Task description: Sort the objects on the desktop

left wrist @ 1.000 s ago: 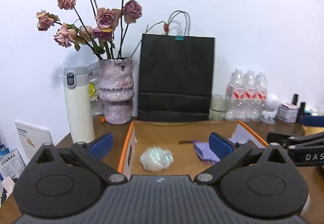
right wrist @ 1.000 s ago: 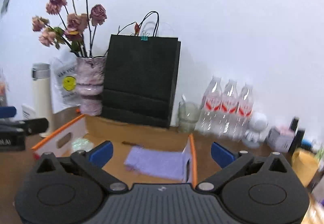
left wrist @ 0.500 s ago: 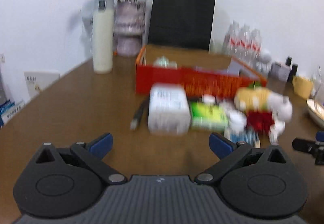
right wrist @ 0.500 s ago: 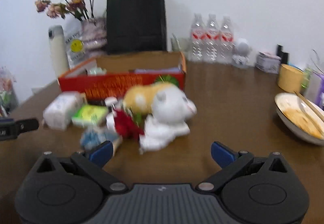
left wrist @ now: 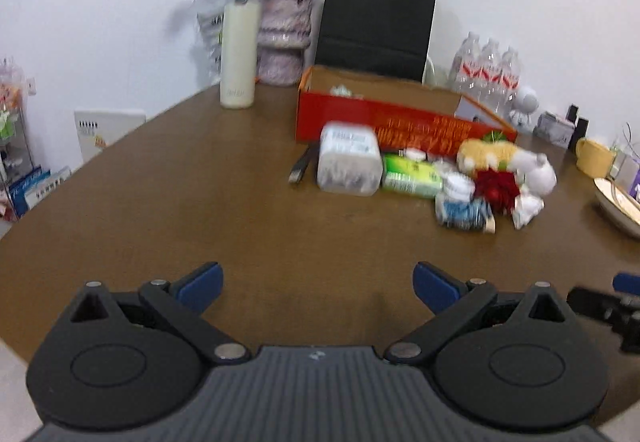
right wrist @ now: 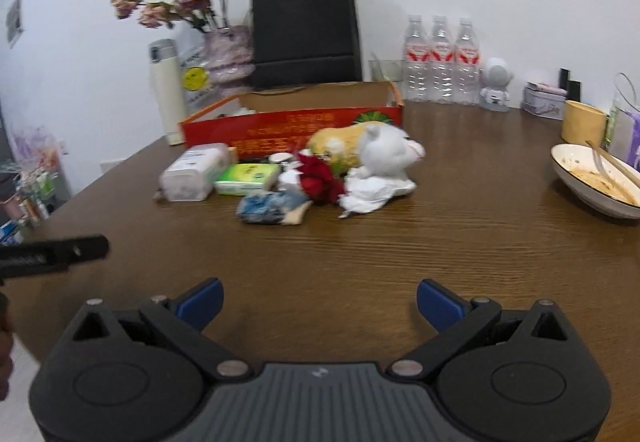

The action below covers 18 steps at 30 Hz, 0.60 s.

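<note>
Clutter sits in a tight heap on the brown table [right wrist: 460,242], just in front of the red box [right wrist: 292,124], and both grippers hang over bare wood well short of it. The left gripper [left wrist: 316,282] is spread wide with nothing between its blue pads [left wrist: 200,282]; the right gripper [right wrist: 320,300] is spread just as wide and also empty. In the heap, from the left: a white wipes pack [right wrist: 194,172], with a dark pen [left wrist: 301,164] lying just beside it on its far left, then a green pack [right wrist: 248,178] touching the wipes, a blue packet [right wrist: 266,206] nearest the grippers, a red flower [right wrist: 320,178], crumpled tissue [right wrist: 374,192], and a plush toy [right wrist: 368,148] (yellow body, white head) lying against the box front. A small white jar [left wrist: 460,184] is wedged among them, too blurred to read. The box is open at the top, with a pale lump [left wrist: 340,90] visible inside near its left end in the left wrist view. Behind the box stand a black bag [right wrist: 306,32], a vase [right wrist: 230,52] of dried roses, a cream flask [right wrist: 164,90] and three bottles [right wrist: 440,58]. A dirty bowl [right wrist: 592,182] with chopsticks rests well to the right, near a yellow cup [right wrist: 582,122].
</note>
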Motion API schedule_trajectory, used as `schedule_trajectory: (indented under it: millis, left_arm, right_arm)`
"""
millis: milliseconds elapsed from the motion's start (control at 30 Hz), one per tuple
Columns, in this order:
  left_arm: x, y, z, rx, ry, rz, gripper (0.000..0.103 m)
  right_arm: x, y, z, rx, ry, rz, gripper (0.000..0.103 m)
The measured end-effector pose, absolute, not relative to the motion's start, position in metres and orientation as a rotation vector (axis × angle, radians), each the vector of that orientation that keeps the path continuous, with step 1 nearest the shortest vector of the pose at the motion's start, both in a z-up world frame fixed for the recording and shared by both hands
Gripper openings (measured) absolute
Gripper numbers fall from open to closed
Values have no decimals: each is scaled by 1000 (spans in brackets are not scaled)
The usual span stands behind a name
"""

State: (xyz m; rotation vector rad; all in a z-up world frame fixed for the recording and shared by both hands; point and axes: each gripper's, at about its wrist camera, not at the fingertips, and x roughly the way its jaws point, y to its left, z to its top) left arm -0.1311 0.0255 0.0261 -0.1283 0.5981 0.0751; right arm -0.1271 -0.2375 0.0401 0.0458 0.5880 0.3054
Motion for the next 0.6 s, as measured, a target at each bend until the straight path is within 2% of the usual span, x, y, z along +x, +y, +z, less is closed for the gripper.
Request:
schedule_trajectory:
  millis: [200, 367, 600]
  left_arm:
    - [-136, 23, 29, -108, 595, 55, 103]
    - [-116, 18, 34, -76, 606, 33, 103]
    - [-56, 10, 41, -27, 583, -23, 103]
  right_arm:
    - [-132, -228, 47, 65, 480, 338, 103]
    - [-108, -213, 38, 20, 582, 379, 103]
    - [-61, -232, 40, 32, 565, 296, 96]
